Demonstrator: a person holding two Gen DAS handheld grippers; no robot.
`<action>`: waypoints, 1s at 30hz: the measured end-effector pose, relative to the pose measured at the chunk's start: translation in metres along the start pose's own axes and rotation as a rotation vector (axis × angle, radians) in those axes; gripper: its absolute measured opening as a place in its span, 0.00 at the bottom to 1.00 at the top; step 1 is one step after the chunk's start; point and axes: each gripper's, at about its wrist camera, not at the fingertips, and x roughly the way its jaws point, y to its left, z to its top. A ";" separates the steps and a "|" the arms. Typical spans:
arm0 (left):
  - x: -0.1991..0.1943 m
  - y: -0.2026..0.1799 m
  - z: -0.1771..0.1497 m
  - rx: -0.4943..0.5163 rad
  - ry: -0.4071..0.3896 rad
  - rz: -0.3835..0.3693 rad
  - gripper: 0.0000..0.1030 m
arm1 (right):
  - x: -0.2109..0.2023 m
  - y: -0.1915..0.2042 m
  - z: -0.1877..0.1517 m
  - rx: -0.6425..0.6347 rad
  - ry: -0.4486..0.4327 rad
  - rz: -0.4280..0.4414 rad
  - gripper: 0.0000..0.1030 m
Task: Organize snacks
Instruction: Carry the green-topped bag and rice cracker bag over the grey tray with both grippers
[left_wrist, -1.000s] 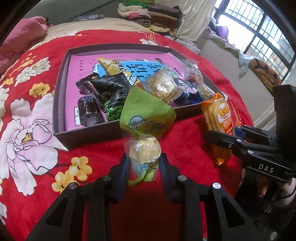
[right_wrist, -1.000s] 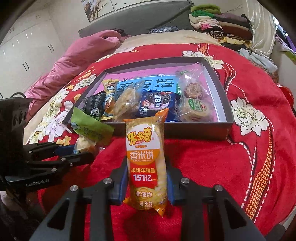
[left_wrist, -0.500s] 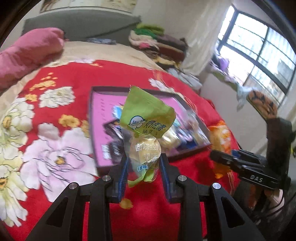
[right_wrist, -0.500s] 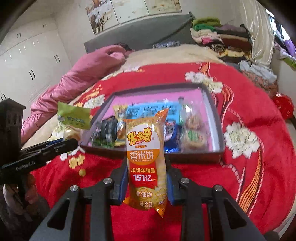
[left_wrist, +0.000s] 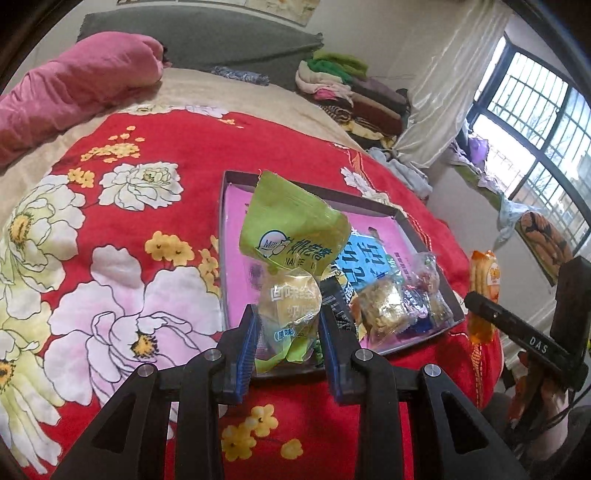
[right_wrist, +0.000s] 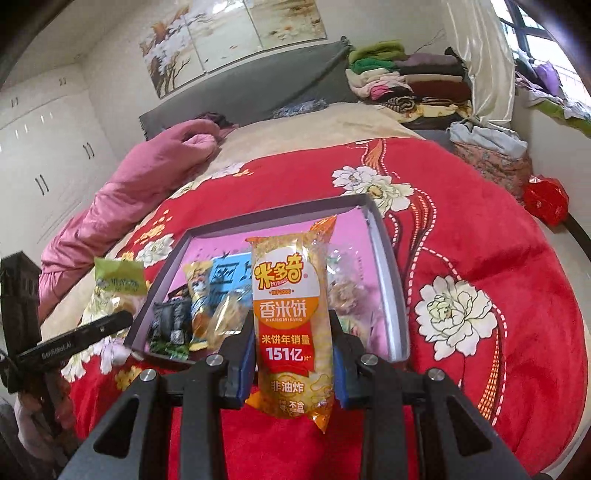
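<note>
My left gripper is shut on a green and clear snack bag, held upright above the near edge of the dark box. My right gripper is shut on an orange rice cracker pack, also upright, in front of the same box. The box has a pink floor and holds several snack packets. Each gripper shows in the other's view: the right gripper with its cracker pack at the right edge, the left gripper with its green bag at the left.
The box sits on a red flowered blanket over a bed. A pink quilt lies at the far left, folded clothes are stacked at the back, and a window is on the right.
Both grippers have risen and drawn back from the box, each still gripping its packet. The box now looks smaller and farther away, and the left view has swung leftward over the blanket.
</note>
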 end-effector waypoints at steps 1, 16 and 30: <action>0.002 -0.001 0.000 0.003 0.002 0.001 0.32 | 0.001 -0.001 0.001 0.003 -0.002 -0.002 0.33; 0.023 0.005 -0.006 0.010 0.028 0.056 0.32 | 0.035 0.001 0.010 0.011 0.016 -0.003 0.33; 0.023 0.002 -0.007 0.034 0.032 0.073 0.32 | 0.049 0.009 0.006 -0.005 0.051 0.005 0.33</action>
